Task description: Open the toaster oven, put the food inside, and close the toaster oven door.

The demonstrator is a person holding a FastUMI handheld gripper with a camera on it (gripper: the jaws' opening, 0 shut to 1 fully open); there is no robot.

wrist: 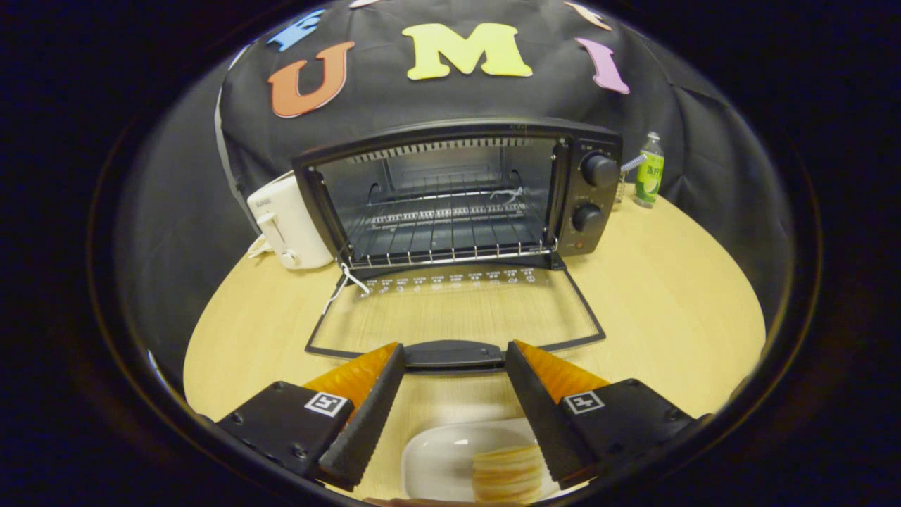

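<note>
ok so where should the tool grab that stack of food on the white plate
Take the pale tan stack of flat round slices by its two opposite curved edges, coming down from above. It lies flat on the white oblong plate, so only its sides offer purchase, and the plate's raised rim hinders a low approach. The tool is open above it, its fingers apart.

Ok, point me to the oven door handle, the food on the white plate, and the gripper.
Oven door handle (454,354), gripper view: middle of the dark bar, between the fingertips.
Food (508,473), gripper view: side of the stacked slices.
White plate (436,461), gripper view: bare inner surface.
Gripper (455,359), gripper view: midway between its open fingertips.
</note>
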